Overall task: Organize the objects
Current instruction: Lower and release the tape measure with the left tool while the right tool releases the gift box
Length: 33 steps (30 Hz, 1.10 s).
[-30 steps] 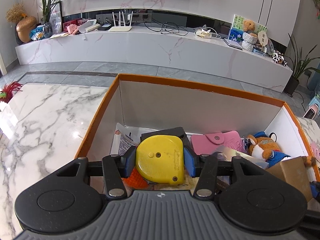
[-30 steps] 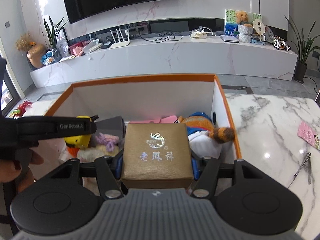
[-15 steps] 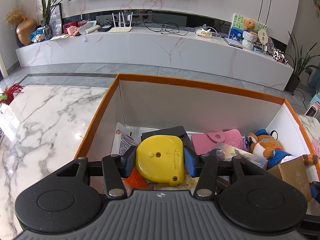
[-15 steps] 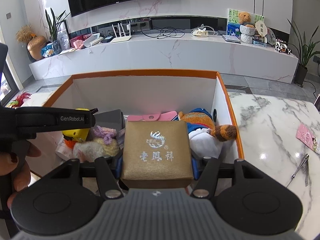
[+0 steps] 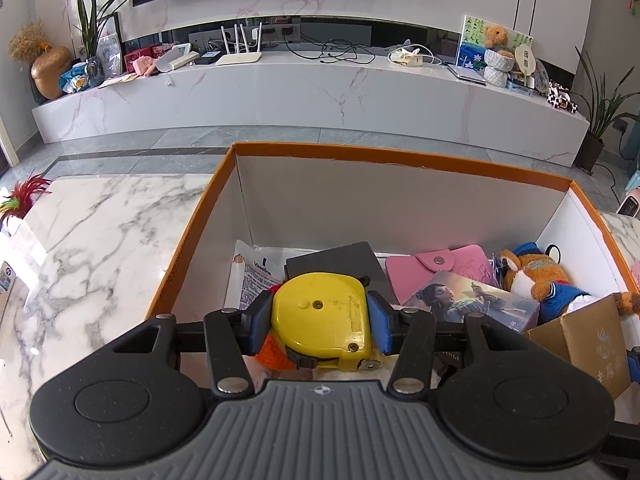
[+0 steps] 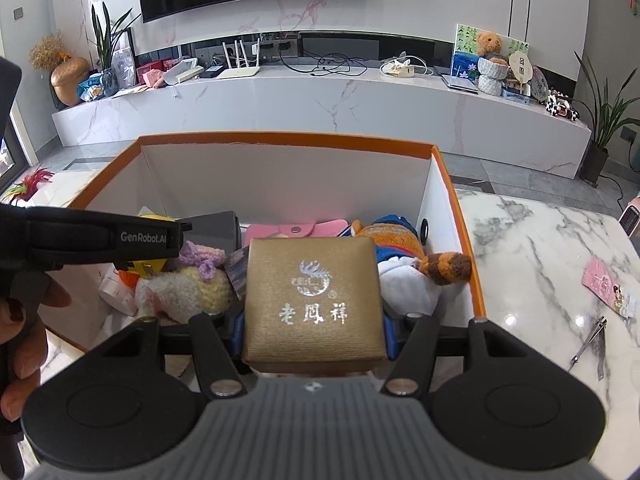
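An orange-rimmed white box (image 5: 400, 156) (image 6: 288, 138) stands on the marble table. My left gripper (image 5: 320, 316) is shut on a yellow tape measure (image 5: 320, 312), held above the box's left half. My right gripper (image 6: 312, 324) is shut on a gold gift box (image 6: 312, 300) (image 5: 592, 340) with silver lettering, held over the box's near side. Inside lie a pink wallet (image 5: 444, 268) (image 6: 296, 230), a dark case (image 5: 336, 260), a picture card (image 5: 468, 300), a plush toy (image 5: 532, 276) (image 6: 404, 256) and a crocheted doll (image 6: 188, 284).
Bare marble table (image 5: 100, 232) spreads left of the box. On the table to the right lie nail clippers (image 6: 588, 344) and a pink card (image 6: 604, 284). A hand (image 6: 24, 332) holds the left gripper's handle. A long TV bench (image 5: 312, 92) runs beyond the floor.
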Each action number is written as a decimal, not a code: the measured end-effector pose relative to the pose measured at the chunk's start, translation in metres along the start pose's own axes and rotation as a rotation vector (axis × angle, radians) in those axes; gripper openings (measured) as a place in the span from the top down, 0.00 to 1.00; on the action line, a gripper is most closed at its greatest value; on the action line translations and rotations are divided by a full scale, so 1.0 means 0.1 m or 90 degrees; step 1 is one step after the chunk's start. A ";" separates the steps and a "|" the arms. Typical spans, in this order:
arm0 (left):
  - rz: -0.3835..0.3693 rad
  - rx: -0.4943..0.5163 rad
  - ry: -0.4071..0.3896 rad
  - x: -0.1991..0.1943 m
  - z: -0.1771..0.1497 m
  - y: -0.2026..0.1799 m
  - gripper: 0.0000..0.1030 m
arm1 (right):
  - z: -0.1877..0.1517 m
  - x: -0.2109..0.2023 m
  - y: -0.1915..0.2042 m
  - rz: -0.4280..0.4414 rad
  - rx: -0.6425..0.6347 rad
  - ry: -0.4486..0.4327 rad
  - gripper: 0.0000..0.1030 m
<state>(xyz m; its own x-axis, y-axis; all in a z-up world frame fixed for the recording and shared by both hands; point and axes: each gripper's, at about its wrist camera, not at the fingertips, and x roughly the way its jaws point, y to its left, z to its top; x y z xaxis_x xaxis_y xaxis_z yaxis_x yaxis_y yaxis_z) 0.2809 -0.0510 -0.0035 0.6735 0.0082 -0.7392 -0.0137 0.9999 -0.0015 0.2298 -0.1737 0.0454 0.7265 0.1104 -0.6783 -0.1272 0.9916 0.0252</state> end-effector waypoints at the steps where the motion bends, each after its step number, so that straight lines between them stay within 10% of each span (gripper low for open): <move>1: 0.000 0.000 0.001 0.00 0.00 0.00 0.44 | 0.00 0.00 0.00 -0.001 0.000 0.000 0.41; 33: 0.012 0.002 0.001 -0.14 -0.02 0.03 0.27 | -0.01 -0.16 0.10 -0.005 -0.008 -0.033 0.13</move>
<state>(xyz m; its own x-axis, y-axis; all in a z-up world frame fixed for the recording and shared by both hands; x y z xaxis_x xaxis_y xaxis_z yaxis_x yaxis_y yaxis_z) 0.2699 -0.0476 0.0052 0.6719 0.0268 -0.7402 -0.0238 0.9996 0.0147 0.2158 -0.1652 0.0556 0.7616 0.1059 -0.6393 -0.1294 0.9915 0.0101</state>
